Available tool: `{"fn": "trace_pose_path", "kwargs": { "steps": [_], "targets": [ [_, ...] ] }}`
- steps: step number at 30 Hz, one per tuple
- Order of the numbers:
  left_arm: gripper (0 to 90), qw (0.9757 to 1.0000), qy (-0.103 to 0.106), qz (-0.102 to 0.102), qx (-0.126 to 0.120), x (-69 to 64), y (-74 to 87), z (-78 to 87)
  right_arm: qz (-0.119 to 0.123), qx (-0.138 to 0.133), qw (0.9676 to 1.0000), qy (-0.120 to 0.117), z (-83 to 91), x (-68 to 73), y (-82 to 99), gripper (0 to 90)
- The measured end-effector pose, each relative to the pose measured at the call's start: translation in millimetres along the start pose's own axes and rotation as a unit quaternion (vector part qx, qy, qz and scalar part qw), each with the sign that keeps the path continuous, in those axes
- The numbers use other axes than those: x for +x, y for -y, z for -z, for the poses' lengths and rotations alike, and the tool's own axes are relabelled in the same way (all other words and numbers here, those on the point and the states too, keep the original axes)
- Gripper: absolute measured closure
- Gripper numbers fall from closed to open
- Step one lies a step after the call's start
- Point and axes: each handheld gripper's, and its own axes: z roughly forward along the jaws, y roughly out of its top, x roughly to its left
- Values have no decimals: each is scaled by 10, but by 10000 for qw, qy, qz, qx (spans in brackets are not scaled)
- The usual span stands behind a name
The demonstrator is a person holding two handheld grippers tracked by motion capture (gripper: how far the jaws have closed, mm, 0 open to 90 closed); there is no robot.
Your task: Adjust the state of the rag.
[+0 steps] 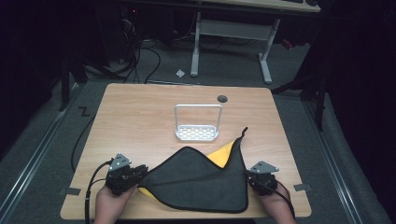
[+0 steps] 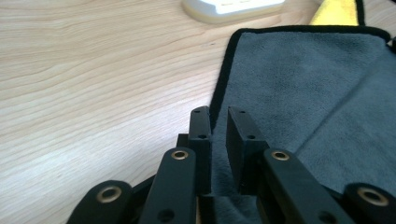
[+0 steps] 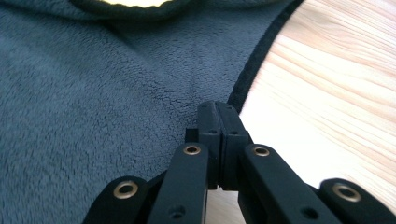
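Dark grey microfibre cloth with black trim and yellow underside [image 1: 201, 179] lies on the near half of the light wooden table [image 1: 140, 116], partly folded, with yellow showing at its far right corner and near left edge. White wire-handled rack [image 1: 197, 123] sits just beyond it, not touching.

Left gripper [image 2: 219, 128] is at the cloth's left corner, jaws narrowly apart with the black hem running between them, not pinched yet by the look of it. Right gripper [image 3: 218, 122] is at the right edge, jaws closed together at the hem; I cannot tell if any fabric is caught between them.

Risks: left closes off the hem and misses the corner; right slips off thin trim on lift; cloth drags into the rack.
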Motion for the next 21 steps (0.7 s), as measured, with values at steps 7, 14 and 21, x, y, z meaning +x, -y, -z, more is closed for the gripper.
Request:
{"fn": "trace_pose_path", "kwargs": {
  "steps": [7, 14, 21],
  "targets": [
    [810, 9976, 513, -184, 426, -141, -185, -454, -370, -39, 9993, 60, 11, -207, 70, 900],
    [899, 9945, 451, -443, 836, -243, -195, -805, -314, -46, 9995, 80, 8, -176, 64, 900],
    [900, 9990, 18, -36, 451, -108, 46, -532, -334, -42, 9994, 70, 16, -173, 70, 900]
  ]
}}
